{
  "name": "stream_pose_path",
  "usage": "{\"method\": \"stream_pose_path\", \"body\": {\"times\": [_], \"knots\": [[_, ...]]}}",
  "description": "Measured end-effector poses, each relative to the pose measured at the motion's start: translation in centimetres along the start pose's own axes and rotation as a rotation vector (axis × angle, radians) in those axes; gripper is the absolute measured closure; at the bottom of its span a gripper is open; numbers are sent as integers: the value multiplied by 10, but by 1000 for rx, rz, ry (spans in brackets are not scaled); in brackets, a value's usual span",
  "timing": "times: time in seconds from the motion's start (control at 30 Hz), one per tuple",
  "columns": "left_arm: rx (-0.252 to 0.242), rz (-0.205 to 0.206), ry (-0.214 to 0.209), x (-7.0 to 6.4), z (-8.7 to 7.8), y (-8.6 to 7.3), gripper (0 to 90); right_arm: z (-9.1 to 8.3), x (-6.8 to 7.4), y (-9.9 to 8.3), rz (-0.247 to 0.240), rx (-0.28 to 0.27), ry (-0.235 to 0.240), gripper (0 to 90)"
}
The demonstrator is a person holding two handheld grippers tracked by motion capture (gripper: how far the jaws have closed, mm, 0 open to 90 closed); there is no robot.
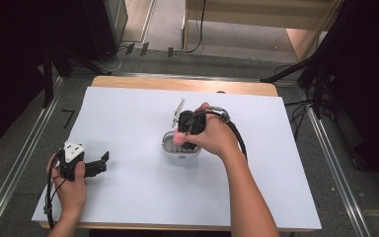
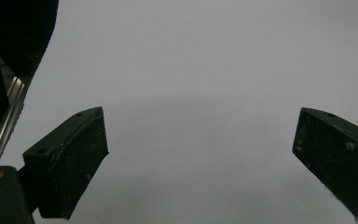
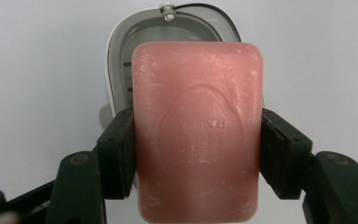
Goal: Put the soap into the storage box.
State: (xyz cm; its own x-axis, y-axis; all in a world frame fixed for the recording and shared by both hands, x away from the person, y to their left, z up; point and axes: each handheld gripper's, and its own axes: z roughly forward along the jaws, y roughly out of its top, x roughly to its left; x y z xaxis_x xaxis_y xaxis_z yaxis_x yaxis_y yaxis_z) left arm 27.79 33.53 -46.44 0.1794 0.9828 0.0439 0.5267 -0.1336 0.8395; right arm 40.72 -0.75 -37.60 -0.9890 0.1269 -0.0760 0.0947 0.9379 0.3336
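Note:
A pink soap bar [image 3: 198, 130] with an embossed oval is clamped at its two long sides by my right gripper [image 3: 198, 156]. It hangs just over a white and grey soap dish [image 3: 121, 60], whose lid [image 1: 178, 112] stands open behind it. In the high view the right gripper [image 1: 183, 139] sits over that soap dish [image 1: 180, 149] at the table's middle, and a bit of the pink soap bar [image 1: 178, 139] peeks out under the hand. My left gripper [image 1: 101, 163] rests open near the table's front left corner, with nothing between its jaws [image 2: 200, 154].
A white sheet [image 1: 128, 187] covers the wooden table [image 1: 177, 84]. Metal rails [image 1: 24, 158] run along both sides on the floor. Dark stands and cables [image 1: 316, 74] crowd the far corners.

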Motion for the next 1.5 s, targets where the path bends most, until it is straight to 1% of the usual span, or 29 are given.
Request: {"method": "stream_pose_path", "body": {"times": [0.03,0.07,0.1,0.2,0.23,0.27,0.37,0.43,0.5,0.67,0.7,0.73,0.87,0.9,1.0,1.07,1.1,1.17,1.2,1.27,1.3,1.37,1.4,1.43,1.47,1.5], "knots": [[1,-1,-1,0,0,0,36,0,1,1,2,7,-5,386],[0,-1,-1,0,0,0,36,2,1,2,-4,-2,-4,386],[-1,-1,-2,0,0,0,36,3,2,5,0,4,6,386],[0,-1,-1,0,0,0,36,6,2,7,-10,10,7,386],[-1,-1,-3,0,0,0,36,9,2,8,-33,12,8,386],[-1,-2,-4,1,0,0,36,10,2,9,-41,17,8,386],[-1,-2,-3,1,0,0,36,12,3,9,-33,29,16,385],[0,-3,-4,1,0,0,36,13,2,9,-36,33,17,385],[-1,-5,-5,1,0,0,36,14,2,8,-28,36,13,385],[0,-6,-2,1,0,0,36,15,1,7,-26,35,13,385],[0,-6,-2,1,0,0,36,15,0,7,-38,33,7,386],[-1,-8,-2,1,0,0,36,15,0,7,-38,33,7,386],[1,-8,-1,1,0,0,36,15,0,7,-31,35,9,385],[0,-8,-2,1,0,0,36,15,0,6,-19,37,7,385],[0,-9,-2,1,0,0,36,14,-1,5,-21,32,10,385],[-3,-11,-4,1,1,0,35,10,-3,3,-9,-13,15,405],[-3,-11,-5,1,0,0,36,8,-3,3,2,-25,12,405],[-3,-11,-5,1,1,0,35,4,-3,1,10,-38,14,399],[-3,-11,-5,1,1,0,35,4,-3,1,10,-38,14,399],[-3,-12,-5,1,1,0,35,1,-2,-2,26,-39,12,390],[-3,-12,-5,1,1,0,35,-2,-2,-5,35,-56,12,385],[-3,-12,-5,1,1,0,35,-3,-1,-7,43,-63,18,379],[-2,-10,-4,1,1,0,35,-6,-1,-13,67,-78,21,368],[-2,-11,-4,1,1,0,35,-6,-1,-13,67,-78,21,368],[-3,-12,-6,1,1,0,35,-8,-1,-19,101,-112,26,339],[-3,-12,-6,1,1,0,35,-8,-1,-19,101,-112,26,339]]}}
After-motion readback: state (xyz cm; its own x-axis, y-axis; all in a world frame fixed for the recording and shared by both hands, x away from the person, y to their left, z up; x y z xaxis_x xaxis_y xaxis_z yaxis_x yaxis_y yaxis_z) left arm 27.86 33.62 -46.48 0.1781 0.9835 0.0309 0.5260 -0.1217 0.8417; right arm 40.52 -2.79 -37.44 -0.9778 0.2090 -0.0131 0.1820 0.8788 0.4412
